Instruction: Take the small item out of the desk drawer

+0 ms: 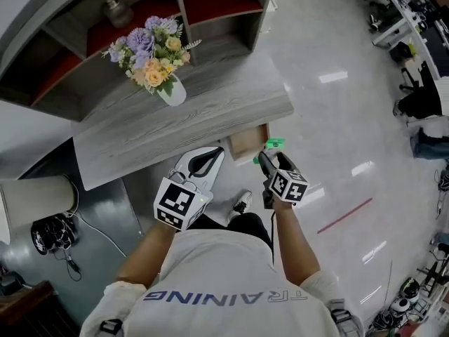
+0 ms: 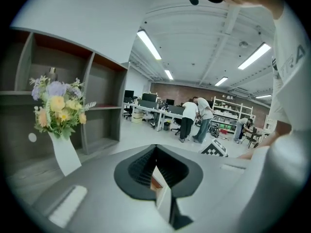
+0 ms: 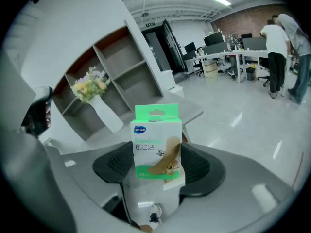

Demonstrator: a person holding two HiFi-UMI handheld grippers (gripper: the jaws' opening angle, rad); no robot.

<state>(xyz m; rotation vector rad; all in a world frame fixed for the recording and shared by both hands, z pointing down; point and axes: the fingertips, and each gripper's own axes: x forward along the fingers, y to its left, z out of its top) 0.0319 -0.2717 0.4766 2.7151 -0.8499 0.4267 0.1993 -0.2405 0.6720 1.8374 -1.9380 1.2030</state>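
The bandage box (image 3: 156,135) is pinched upright between the pads of the right gripper (image 3: 157,171), held in the air just to the right of the open drawer (image 1: 247,141). The left gripper (image 2: 158,174) is held beside it with its jaws pressed together, and nothing is gripped in them. Beyond both, the grey desk (image 1: 203,121) is seen, with a white vase (image 1: 172,91) of flowers stood on it. A shelf unit (image 1: 210,12) is set behind.
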